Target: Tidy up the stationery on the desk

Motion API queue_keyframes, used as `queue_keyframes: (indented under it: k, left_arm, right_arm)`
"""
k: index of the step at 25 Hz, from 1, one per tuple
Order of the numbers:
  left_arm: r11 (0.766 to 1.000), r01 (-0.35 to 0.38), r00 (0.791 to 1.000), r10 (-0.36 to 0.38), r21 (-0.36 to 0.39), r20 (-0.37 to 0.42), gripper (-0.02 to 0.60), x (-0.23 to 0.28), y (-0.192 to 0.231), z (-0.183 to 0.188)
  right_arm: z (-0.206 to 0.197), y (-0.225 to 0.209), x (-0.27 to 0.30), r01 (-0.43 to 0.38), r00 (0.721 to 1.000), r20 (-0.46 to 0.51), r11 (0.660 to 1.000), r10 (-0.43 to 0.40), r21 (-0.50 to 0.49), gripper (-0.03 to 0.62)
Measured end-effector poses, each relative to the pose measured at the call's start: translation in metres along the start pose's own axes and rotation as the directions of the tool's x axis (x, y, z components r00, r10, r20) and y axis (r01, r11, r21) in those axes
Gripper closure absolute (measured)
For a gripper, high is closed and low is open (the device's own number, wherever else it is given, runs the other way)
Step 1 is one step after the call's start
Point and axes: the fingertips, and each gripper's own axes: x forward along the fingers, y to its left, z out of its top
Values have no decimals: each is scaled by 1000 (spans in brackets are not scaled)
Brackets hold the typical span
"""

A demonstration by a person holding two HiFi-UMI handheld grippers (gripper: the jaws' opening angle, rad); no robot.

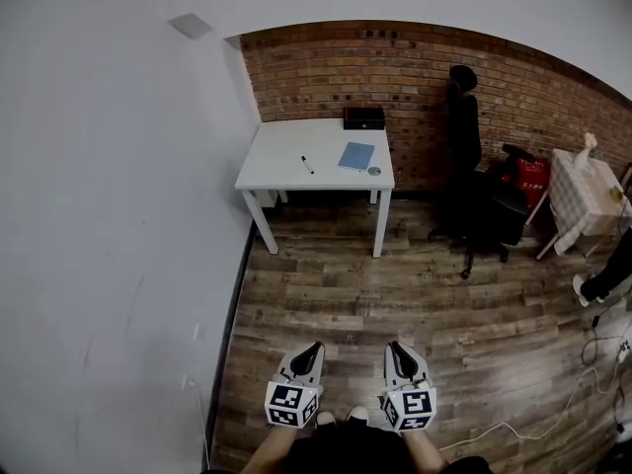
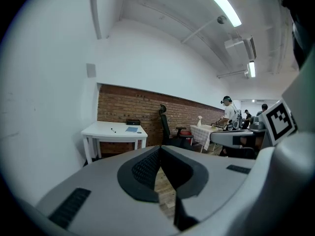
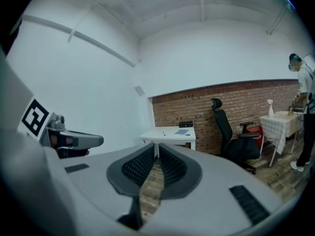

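Far ahead a white desk (image 1: 281, 171) stands against the brick wall. On it lie a black pen (image 1: 307, 164), a blue notebook (image 1: 357, 155), a small round thing (image 1: 374, 171) and a black box (image 1: 363, 118). My left gripper (image 1: 312, 348) and right gripper (image 1: 395, 347) are at the bottom of the head view, over the wooden floor, well short of the desk. Both are shut with nothing between the jaws. The left gripper view shows its gripper (image 2: 160, 151) aimed toward the desk (image 2: 106, 131). In the right gripper view that gripper (image 3: 156, 151) points at the desk (image 3: 165, 133) and the notebook (image 3: 182, 131).
A black office chair (image 1: 474, 181) stands right of the desk, with a red object (image 1: 531, 176) behind it. A cloth-covered table (image 1: 583, 191) is at far right, a person's leg (image 1: 604, 282) beside it. A white cable (image 1: 533, 418) trails over the floor. A white wall (image 1: 118, 225) runs along the left.
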Motion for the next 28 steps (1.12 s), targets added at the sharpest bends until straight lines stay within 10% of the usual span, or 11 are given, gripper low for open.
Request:
queue_keyframes:
  k: [28]
  left_arm:
    - [1000, -5, 1000, 5, -6, -5, 566, 70, 38, 7]
  right_arm:
    - [-7, -25, 67, 1, 999, -52, 1000, -1, 2, 569]
